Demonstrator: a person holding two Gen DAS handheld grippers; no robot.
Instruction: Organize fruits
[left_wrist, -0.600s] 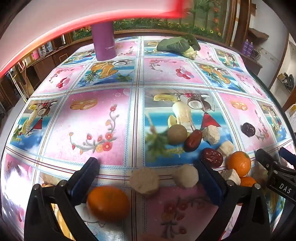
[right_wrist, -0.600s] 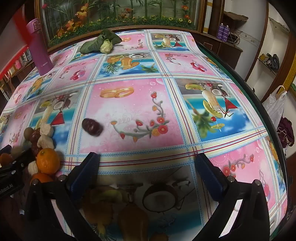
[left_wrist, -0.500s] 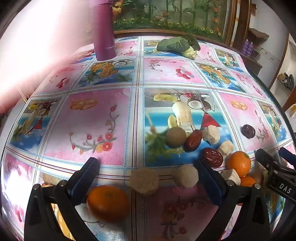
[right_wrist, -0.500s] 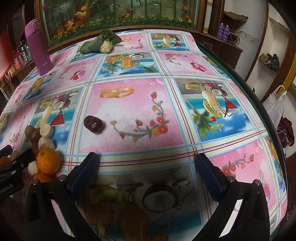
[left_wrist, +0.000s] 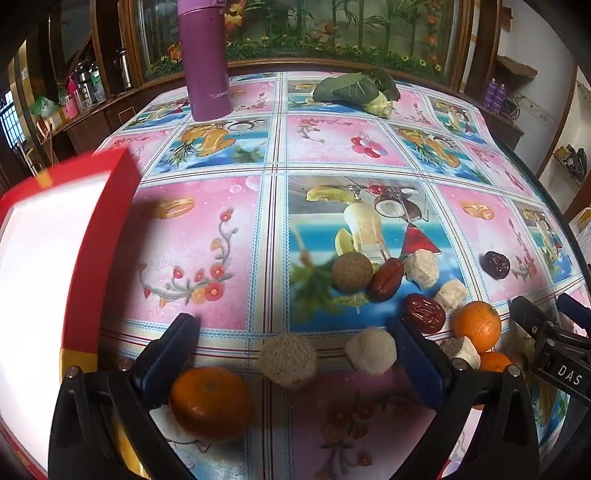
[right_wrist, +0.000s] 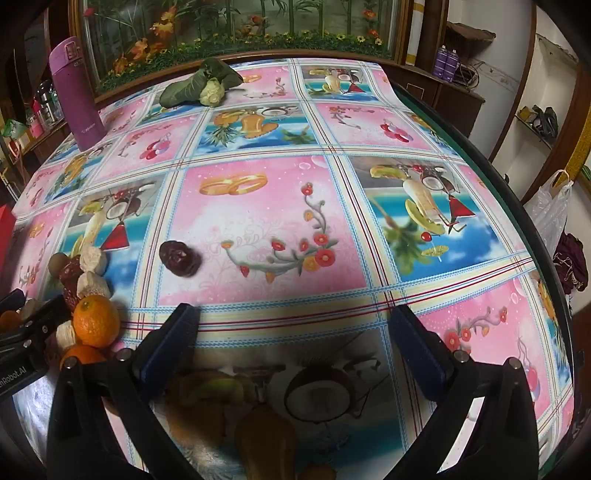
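Purple flask (left_wrist: 207, 62) upright at far end of patterned tablecloth (left_wrist: 207, 229), leafy veg (left_wrist: 354, 88) lying to its right. Red-edged white box (left_wrist: 55, 280) at left. Plastic bag (right_wrist: 550, 210) hangs off table's right.

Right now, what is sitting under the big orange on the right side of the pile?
A second, smaller orange lies below the big orange, beside a pale chunk. Its lower part is hidden by the left gripper's fingers; whether they touch cannot be told.

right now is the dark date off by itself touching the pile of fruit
Apart. In the right wrist view the dark date lies alone on a pink square of the tablecloth, with bare cloth between it and the pile of fruit.
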